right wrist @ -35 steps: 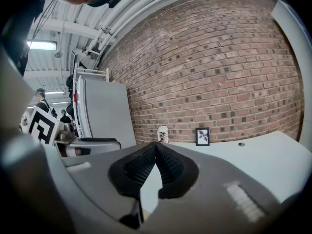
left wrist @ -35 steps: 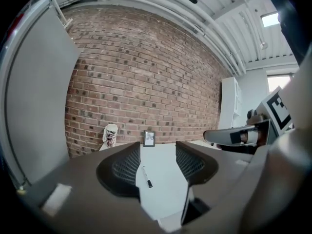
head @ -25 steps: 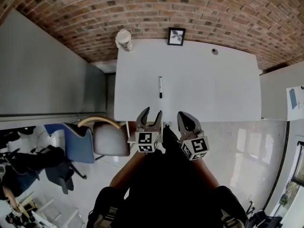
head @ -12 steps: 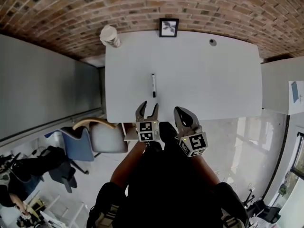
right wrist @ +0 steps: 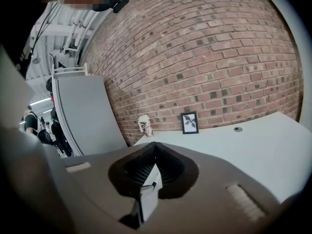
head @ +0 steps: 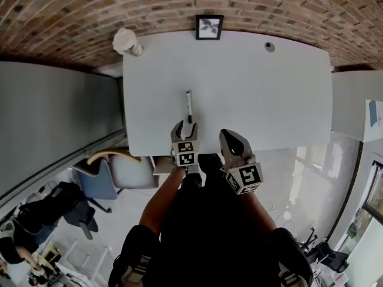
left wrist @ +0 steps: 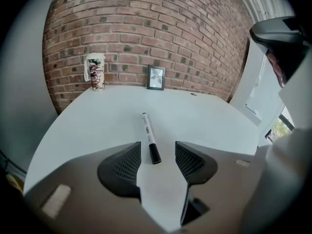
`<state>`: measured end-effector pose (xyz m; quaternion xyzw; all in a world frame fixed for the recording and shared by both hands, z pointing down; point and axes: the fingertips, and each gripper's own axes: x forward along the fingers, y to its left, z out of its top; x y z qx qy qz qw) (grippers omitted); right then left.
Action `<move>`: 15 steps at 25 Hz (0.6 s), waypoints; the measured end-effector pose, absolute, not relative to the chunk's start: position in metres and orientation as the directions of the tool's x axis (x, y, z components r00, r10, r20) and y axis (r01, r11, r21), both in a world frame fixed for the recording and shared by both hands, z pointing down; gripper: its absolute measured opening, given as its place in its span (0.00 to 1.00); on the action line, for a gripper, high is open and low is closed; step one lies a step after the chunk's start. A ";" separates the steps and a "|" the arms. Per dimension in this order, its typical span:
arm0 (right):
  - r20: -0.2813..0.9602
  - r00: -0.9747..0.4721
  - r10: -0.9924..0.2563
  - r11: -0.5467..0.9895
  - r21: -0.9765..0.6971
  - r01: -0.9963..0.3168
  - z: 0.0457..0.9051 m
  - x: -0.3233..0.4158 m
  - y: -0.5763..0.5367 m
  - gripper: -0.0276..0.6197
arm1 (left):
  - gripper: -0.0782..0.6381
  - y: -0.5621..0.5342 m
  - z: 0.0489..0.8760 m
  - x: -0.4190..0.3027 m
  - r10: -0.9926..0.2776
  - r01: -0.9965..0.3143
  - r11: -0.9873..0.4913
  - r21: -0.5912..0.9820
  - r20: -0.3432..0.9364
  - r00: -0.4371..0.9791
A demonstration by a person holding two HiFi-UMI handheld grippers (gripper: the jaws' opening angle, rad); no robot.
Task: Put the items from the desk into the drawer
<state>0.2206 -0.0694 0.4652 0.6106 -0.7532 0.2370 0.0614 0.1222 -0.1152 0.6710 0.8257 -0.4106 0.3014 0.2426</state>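
Brick wall [head: 72, 17] curves across the back of the scene, and a white worktop [head: 269, 100] stands against it. You look steeply down on it from your head camera, with your arms reaching forward to its near edge.

A marker [head: 189, 105] lies on the worktop, near the middle of its left half. It is white with a black cap, and the cap end points toward you.

Your left hand-held gripper [head: 185, 126] is tilted down over the near end of the marker. Its jaws are spread. In the left gripper view the black cap shows between the two jaw tips, with a gap on each side, so neither pad touches it.

Your right hand-held gripper [right wrist: 154, 146] is just beside the left one, at the near edge of the worktop. Its jaws are pressed together at the tips, with nothing between them.

At the far left corner of the worktop stands a paper cup [head: 125, 40]. A small framed picture [head: 209, 27] stands upright against the wall, at the middle of the far edge. To its right is a small round cable hole [head: 270, 46].

A grey panel [head: 54, 118] fills the left side. Below it, a grey chair [head: 134, 172] sits near the near left corner of the worktop.
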 end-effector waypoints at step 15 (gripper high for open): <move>0.414 -0.231 -0.880 0.110 -0.297 -0.949 0.480 0.248 -0.089 0.05 | 0.36 -0.126 0.718 0.133 -0.481 -0.832 -0.551 0.064 0.790 0.379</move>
